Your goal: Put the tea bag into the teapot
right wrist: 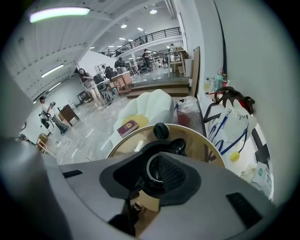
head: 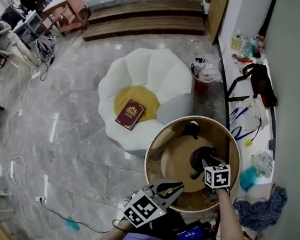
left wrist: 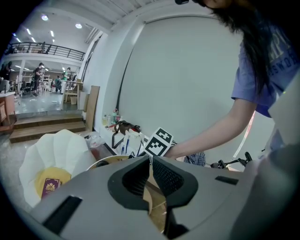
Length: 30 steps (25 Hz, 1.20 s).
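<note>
Your right gripper (head: 203, 165) hovers over the open black teapot (head: 201, 152) on the round tabletop (head: 168, 147), fingers partly apart around its mouth. The lid (head: 192, 129) lies at the teapot's 12 o'clock. Your left gripper (head: 179, 188) hangs at 7 o'clock, fingertips meeting. The tea bag cannot be made out.

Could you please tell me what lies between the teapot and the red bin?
The black lid, resting on the round wooden table; the head view shows it.
</note>
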Tool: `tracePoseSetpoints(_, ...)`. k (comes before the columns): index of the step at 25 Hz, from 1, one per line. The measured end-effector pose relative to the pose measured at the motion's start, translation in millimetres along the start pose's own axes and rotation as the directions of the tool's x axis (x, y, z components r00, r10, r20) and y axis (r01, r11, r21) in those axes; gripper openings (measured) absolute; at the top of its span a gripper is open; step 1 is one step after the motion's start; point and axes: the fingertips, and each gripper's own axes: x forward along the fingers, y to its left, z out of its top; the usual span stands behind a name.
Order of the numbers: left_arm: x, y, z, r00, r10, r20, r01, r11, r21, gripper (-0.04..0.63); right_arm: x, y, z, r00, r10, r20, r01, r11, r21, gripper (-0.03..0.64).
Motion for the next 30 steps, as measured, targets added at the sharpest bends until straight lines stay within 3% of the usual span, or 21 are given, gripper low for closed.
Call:
tracePoseSetpoints(9,-5,-3,0,1.0,-0.005,0.005,0.005,1.0,0.006,0.018,-45,8,23,0.992,-0.005,0.122,-0.001,0.999,0.051,0.106)
tracePoseSetpoints(16,-13,-10,1,0.999,-0.038,0.006,0.038,0.999,0.022,0.018,-111,32,49,0.963,-0.019,0.269,-0.009,0.995,0.101,0.087)
tracePoseSetpoints(23,-44,-23,6,0.996,-0.082,0.028,0.08,0.994,0.071,0.018,-181,83,57,0.925,-0.015,0.381,-0.046,0.987,0.152,0.08)
tracePoseSetpoints(30,-99,-32,3,0.993,-0.083,0.079,0.073,0.99,0.118,0.018,-227,146,56,0.9,-0.051,0.433,-0.037,0.981,0.192,0.059)
